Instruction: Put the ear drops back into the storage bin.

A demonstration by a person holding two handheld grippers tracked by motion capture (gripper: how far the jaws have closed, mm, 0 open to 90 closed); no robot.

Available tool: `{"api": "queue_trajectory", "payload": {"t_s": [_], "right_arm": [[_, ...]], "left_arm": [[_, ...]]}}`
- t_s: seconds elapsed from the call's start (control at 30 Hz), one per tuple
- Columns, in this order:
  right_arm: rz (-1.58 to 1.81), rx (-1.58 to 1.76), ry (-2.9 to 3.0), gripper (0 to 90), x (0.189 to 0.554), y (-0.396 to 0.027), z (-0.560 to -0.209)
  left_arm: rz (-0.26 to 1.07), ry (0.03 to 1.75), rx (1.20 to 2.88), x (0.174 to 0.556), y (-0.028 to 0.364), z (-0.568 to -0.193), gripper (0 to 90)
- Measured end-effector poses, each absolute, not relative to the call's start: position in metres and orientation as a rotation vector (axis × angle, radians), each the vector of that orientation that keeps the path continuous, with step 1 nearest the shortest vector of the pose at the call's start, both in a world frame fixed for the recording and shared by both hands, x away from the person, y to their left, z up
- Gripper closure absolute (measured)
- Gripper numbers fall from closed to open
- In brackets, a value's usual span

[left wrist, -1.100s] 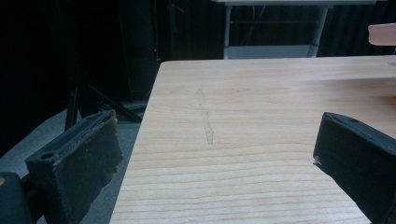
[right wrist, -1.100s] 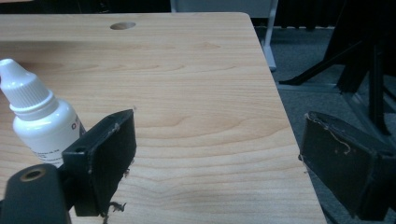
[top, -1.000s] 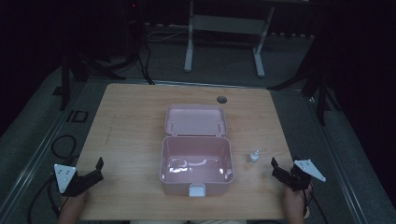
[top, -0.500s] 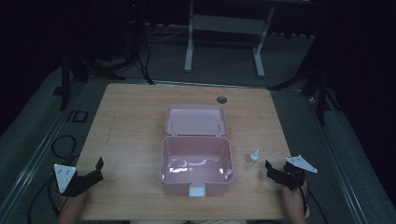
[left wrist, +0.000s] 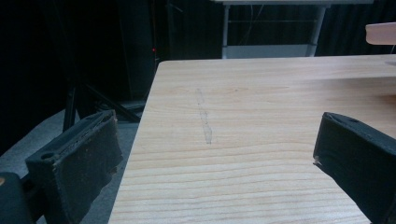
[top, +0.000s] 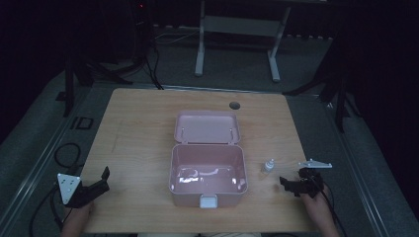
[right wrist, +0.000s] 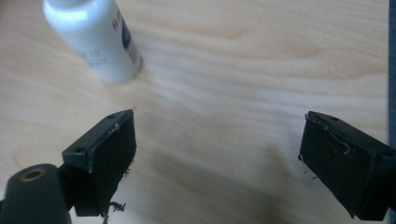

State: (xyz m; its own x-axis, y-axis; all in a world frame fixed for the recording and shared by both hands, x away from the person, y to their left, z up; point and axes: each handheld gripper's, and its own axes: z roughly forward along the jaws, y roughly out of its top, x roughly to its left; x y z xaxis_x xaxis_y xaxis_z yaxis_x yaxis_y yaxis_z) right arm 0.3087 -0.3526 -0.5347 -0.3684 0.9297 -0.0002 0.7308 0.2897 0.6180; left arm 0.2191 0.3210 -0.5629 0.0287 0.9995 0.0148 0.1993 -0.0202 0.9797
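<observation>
While the work is barely begun: your small white bottle (top: pixel 268 166) stands upright on the table (top: pixel 143 128), just right of the open pink box (top: pixel 207 174), not yet gripped.
Done: the box sits open, its lid (top: pixel 207 127) folded back flat behind it; the inside looks bare apart from glare, though I cannot tell for sure.
Left: judging by the layout, you have yet to close on the bottle, lift it and carry it over the box wall.
Right gripper (top: pixel 295 186): it sits low near the table's right edge, pointing toward the bottle from the near right; fingers (right wrist: pixel 105 154) spread wide, nothing between them. In the right gripper view the bottle (right wrist: pixel 95 38) lies ahead and off to the left of the gap, so I judge you need to swing that way before closing.
Left gripper (top: pixel 94 187): it rests at the near-left corner of the table, well apart from the box; its 2 fingers (left wrist: pixel 77 158) spread, holding nothing, aimed along bare wood.
Your hands: both come in from the bottom edge, forearms low.
</observation>
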Motion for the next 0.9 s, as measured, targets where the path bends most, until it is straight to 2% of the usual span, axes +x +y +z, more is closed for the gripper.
{"api": "queue_trajectory", "payload": {"t_s": [0.33, 0.9], "right_arm": [[0.485, 1.553, 2.485, 10.5, 0.311, -0.354, -0.523], [0.056, 1.374, 2.831, 10.5, 0.307, -0.336, -0.510]], "left_arm": [[1.099, 1.326, 1.382, 0.219, 0.321, -0.563, 1.0], [1.100, 1.325, 1.381, 0.219, 0.321, -0.563, 1.0]]}}
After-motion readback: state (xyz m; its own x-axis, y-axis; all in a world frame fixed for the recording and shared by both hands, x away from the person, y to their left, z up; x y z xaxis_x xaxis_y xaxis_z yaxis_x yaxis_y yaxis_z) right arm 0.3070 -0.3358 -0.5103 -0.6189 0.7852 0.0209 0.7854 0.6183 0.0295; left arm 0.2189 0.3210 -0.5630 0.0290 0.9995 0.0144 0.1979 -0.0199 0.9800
